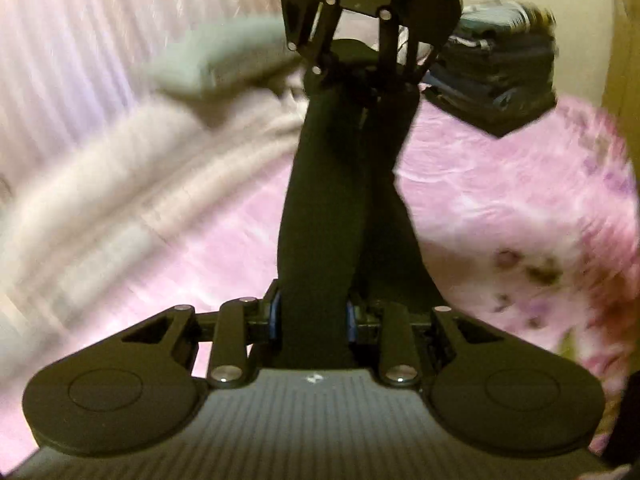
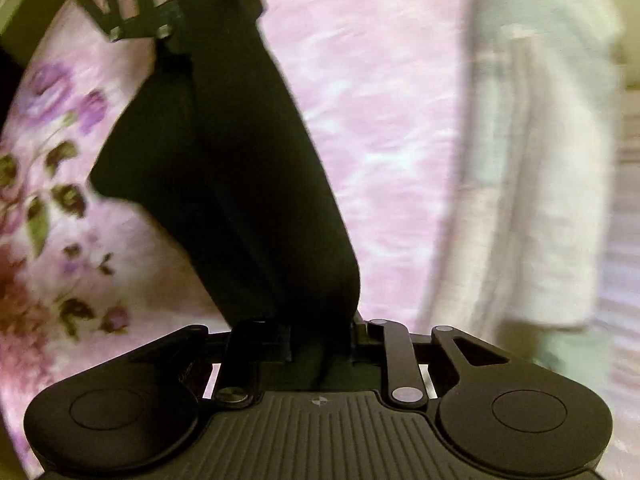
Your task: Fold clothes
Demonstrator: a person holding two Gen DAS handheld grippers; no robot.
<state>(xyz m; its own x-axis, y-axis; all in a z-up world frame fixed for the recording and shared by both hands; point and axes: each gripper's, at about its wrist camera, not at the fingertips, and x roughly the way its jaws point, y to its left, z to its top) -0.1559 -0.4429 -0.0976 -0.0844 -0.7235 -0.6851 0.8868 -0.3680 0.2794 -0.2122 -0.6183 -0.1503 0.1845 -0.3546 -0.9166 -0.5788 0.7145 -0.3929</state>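
Above the pink bed, both tools are closed on one black garment; it stretches from the left tool to the right tool, with folded clothes behind.
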